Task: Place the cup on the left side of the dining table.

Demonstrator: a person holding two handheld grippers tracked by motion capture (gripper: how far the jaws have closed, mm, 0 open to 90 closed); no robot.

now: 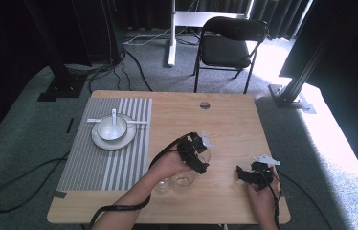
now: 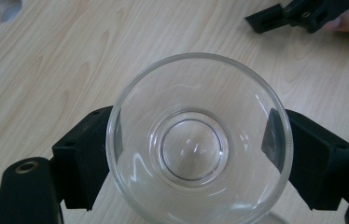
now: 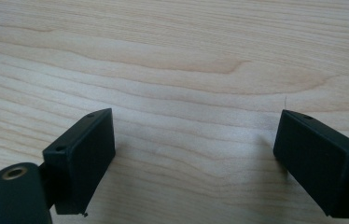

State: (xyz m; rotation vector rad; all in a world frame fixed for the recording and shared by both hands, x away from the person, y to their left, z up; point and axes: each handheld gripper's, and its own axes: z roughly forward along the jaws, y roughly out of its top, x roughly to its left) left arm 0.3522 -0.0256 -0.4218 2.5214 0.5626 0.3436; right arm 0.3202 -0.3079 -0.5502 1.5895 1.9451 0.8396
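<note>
My left gripper (image 1: 199,158) is shut on a clear, empty glass cup (image 1: 206,154), held a little above the wooden table (image 1: 225,124) near its middle. In the left gripper view I look straight down into the cup (image 2: 196,140), and a black jaw presses its wall on each side. Two more clear glasses (image 1: 184,182) (image 1: 162,185) stand on the table just below that hand. My right gripper (image 1: 244,173) rests low at the front right, open, with bare wood between its jaws (image 3: 193,144). One of its jaws also reaches into the left gripper view (image 2: 298,14).
A grey striped placemat (image 1: 105,158) lies at the left, bearing a white plate (image 1: 101,140) with a white bowl (image 1: 111,128) and spoon (image 1: 114,117). A round cable hole (image 1: 205,105) sits near the far edge. A black chair (image 1: 229,43) stands beyond the table.
</note>
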